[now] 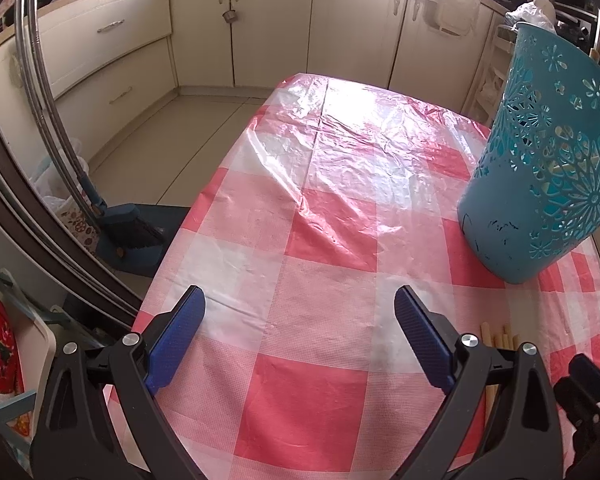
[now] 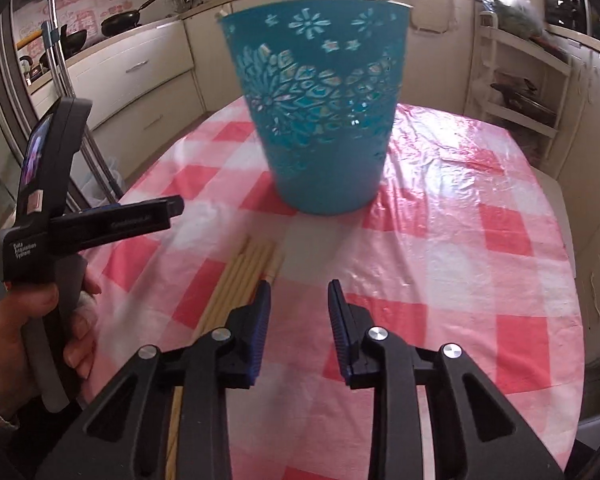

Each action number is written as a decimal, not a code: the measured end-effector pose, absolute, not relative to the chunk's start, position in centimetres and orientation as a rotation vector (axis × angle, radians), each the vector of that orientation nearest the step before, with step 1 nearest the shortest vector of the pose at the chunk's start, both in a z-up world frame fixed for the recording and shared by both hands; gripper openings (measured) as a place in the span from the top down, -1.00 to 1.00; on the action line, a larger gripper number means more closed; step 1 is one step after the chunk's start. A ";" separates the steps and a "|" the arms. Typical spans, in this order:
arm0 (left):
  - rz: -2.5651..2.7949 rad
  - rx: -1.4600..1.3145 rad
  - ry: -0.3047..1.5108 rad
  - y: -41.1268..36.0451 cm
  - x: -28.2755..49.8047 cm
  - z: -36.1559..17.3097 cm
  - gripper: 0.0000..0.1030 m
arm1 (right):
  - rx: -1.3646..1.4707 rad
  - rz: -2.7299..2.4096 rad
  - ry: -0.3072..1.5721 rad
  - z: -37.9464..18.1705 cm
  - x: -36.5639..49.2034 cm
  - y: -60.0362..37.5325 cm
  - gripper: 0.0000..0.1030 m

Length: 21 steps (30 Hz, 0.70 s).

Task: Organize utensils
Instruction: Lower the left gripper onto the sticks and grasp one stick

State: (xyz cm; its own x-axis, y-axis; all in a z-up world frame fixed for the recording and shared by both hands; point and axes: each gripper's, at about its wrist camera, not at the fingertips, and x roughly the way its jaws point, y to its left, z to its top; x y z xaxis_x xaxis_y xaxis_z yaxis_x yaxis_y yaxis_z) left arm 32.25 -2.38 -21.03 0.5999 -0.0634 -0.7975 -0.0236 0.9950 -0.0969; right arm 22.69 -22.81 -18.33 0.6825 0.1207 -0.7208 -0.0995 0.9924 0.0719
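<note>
Checked tabletop (image 2: 440, 240): chopsticks (image 2: 240, 276) still loose at 7 o'clock of the teal basket (image 2: 320, 120); my left gripper (image 1: 300, 316) jaws wide, right gripper (image 2: 299, 300) jaws part-open, both empty; I judge sorting barely begun.

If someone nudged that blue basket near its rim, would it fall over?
Probably fairly easily. The blue basket stands tall on a base narrower than its rim, so it looks top-heavy. Its cut-out plastic walls suggest little weight, and the glossy checked tablecloth might let it slide first.

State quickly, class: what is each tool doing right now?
Left tool: open, holding nothing.
Right tool: open, empty, beside the pale wooden chopsticks.
</note>
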 end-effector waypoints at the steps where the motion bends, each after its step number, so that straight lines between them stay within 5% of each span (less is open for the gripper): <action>1: -0.024 -0.100 0.927 -2.4 32.3 -21.0 -0.78 | 0.029 0.123 0.818 -18.5 22.8 -22.5 0.43; 18: -0.025 -0.096 0.929 -2.4 32.3 -21.1 -0.78 | 0.024 0.146 0.873 -19.8 23.8 -21.2 0.46; 21: -0.025 -0.096 0.928 -2.4 32.3 -21.1 -0.78 | 0.010 0.151 0.883 -19.8 23.8 -21.2 0.62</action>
State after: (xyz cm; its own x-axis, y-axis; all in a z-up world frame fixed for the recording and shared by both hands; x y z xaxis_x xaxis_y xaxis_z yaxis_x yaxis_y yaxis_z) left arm 32.30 -2.42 -21.11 0.5991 -0.0630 -0.7982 -0.0202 0.9954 -0.0937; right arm 23.83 -21.25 -19.81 0.6248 0.1355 -0.7690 -0.1274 0.9893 0.0708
